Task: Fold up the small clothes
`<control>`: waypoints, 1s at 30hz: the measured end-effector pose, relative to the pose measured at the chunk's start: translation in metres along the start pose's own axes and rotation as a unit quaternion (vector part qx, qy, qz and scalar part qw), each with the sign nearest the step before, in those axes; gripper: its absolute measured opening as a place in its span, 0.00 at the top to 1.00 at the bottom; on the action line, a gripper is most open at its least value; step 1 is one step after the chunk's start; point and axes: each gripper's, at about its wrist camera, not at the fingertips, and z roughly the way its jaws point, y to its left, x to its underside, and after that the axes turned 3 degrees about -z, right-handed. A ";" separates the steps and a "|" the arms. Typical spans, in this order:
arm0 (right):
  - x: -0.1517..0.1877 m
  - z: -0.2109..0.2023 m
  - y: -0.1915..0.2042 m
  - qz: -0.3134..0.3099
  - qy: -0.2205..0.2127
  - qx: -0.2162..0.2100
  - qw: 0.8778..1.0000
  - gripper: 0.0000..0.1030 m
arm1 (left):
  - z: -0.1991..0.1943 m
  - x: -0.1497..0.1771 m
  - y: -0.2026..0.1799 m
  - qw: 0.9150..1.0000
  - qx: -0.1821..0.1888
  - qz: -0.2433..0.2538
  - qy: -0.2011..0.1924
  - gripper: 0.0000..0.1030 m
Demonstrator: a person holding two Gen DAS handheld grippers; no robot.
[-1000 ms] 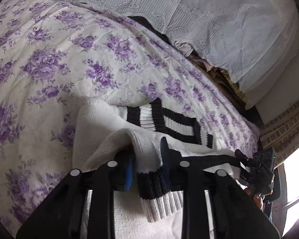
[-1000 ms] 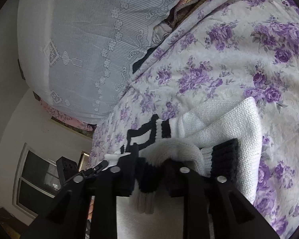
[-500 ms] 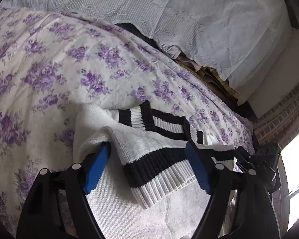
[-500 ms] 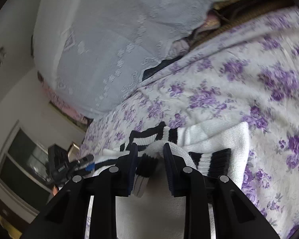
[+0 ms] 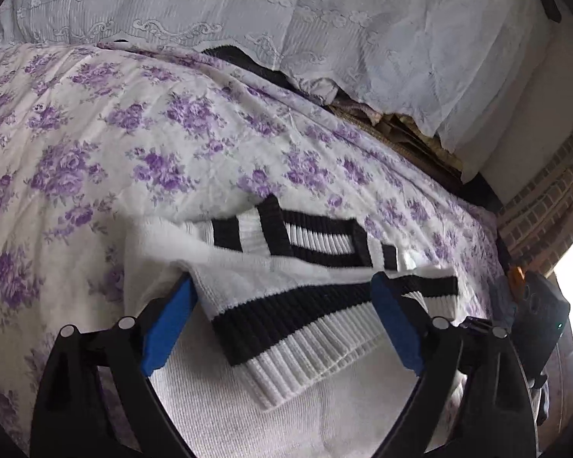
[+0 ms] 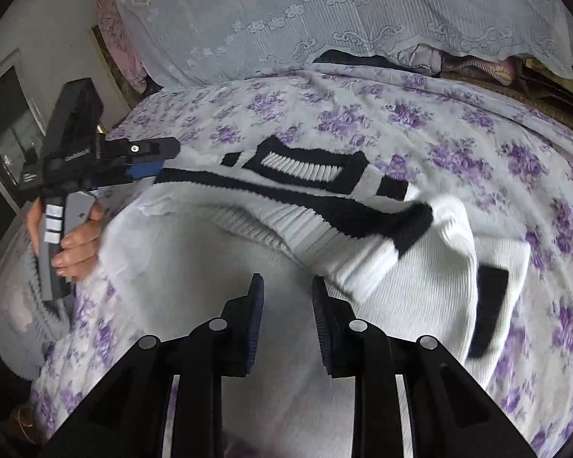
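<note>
The bed (image 5: 141, 145) fills most of the room in front of me, covered in a white spread printed with purple flowers, and it serves as the folding surface, broad, soft and flat enough to lay a garment out on. Along its far edge a pale lace cover (image 5: 324, 19) hangs over what looks like a heap of bedding, well clear of the work. On the near part of the bed lies the sweater (image 6: 217, 286), a white knit with black stripes at collar, hem and cuffs; it rests flat on its back panel with the striped hem (image 5: 305, 324) turned up over the body, which I take to be the first fold laid in place. One sleeve (image 6: 386, 244) lies doubled across the right side, its black-banded cuff pointing inward, so the shape is being narrowed towards a tidy packet. The left gripper (image 5: 282, 324) stands with its blue pads spread wide on either side of the hem; its jaws have just been opening, and the pads no longer press the knit, so it seems to have let the fold drop. The right gripper (image 6: 286, 305) hovers above the bare white body with jaws narrow and nothing between them; they have just been closing. A hand (image 6: 76, 236) grips the left tool's handle at the bed's edge.
</note>
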 end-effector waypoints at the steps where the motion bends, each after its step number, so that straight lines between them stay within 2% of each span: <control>1: -0.013 0.005 -0.010 0.027 -0.021 0.001 0.999 0.77 | 0.000 -0.006 0.005 1.000 -0.005 -0.022 -0.013 0.13; 3: -0.033 0.011 -0.048 0.140 -0.072 0.003 0.987 0.68 | 0.000 -0.018 0.022 0.997 -0.005 -0.073 -0.035 0.13; 5: -0.031 0.013 -0.077 0.227 -0.108 -0.021 0.968 0.66 | 0.002 -0.022 0.038 0.994 0.017 -0.107 -0.032 0.13; 6: -0.026 0.014 -0.082 0.246 -0.120 -0.042 0.961 0.65 | 0.003 -0.021 0.046 0.991 0.031 -0.124 -0.024 0.13; 7: -0.021 0.015 -0.083 0.249 -0.123 -0.049 0.959 0.65 | 0.003 -0.022 0.050 0.990 0.038 -0.132 -0.020 0.13; 9: -0.016 0.013 -0.077 0.227 -0.119 -0.033 0.966 0.65 | 0.000 -0.022 0.051 0.990 0.046 -0.129 -0.017 0.13; 11: -0.017 0.006 -0.069 0.208 -0.128 -0.031 0.969 0.64 | -0.005 -0.021 0.040 0.994 0.044 -0.098 -0.014 0.13; 14: -0.021 0.003 -0.056 0.189 -0.129 -0.052 0.972 0.55 | -0.015 -0.012 0.010 0.999 0.037 -0.012 -0.020 0.13; 17: -0.028 0.012 -0.051 0.184 -0.117 -0.077 0.973 0.54 | -0.017 -0.001 -0.023 0.996 0.054 0.066 -0.020 0.13; 20: -0.032 0.026 -0.057 0.212 -0.102 -0.127 0.964 0.54 | -0.009 0.007 -0.048 0.990 0.084 0.117 -0.010 0.12; 21: -0.033 0.034 -0.061 0.224 -0.094 -0.145 0.959 0.54 | 0.002 0.007 -0.052 0.990 0.066 0.122 -0.002 0.11; 23: -0.032 0.048 -0.074 0.255 -0.085 -0.150 0.952 0.54 | 0.035 0.001 -0.044 0.994 0.001 0.106 0.035 0.07; 25: -0.026 0.054 -0.096 0.295 -0.093 -0.164 0.937 0.64 | 0.068 -0.008 -0.013 0.994 -0.064 0.043 0.074 0.08; 26: -0.022 0.051 -0.109 0.318 -0.107 -0.168 0.927 0.66 | 0.073 -0.013 0.004 0.996 -0.049 0.007 0.079 0.10; 27: -0.019 0.045 -0.118 0.330 -0.120 -0.148 0.925 0.66 | 0.065 -0.020 0.014 0.998 -0.014 -0.021 0.064 0.10; 28: -0.016 0.036 -0.125 0.333 -0.136 -0.113 0.926 0.65 | 0.059 -0.026 0.022 0.998 0.004 -0.043 0.052 0.09; 29: -0.012 0.029 -0.131 0.339 -0.146 -0.075 0.927 0.53 | 0.054 -0.030 0.032 0.997 0.014 -0.064 0.038 0.10; 30: -0.007 0.026 -0.138 0.356 -0.153 -0.057 0.920 0.50 | 0.054 -0.033 0.046 0.994 0.035 -0.094 0.034 0.10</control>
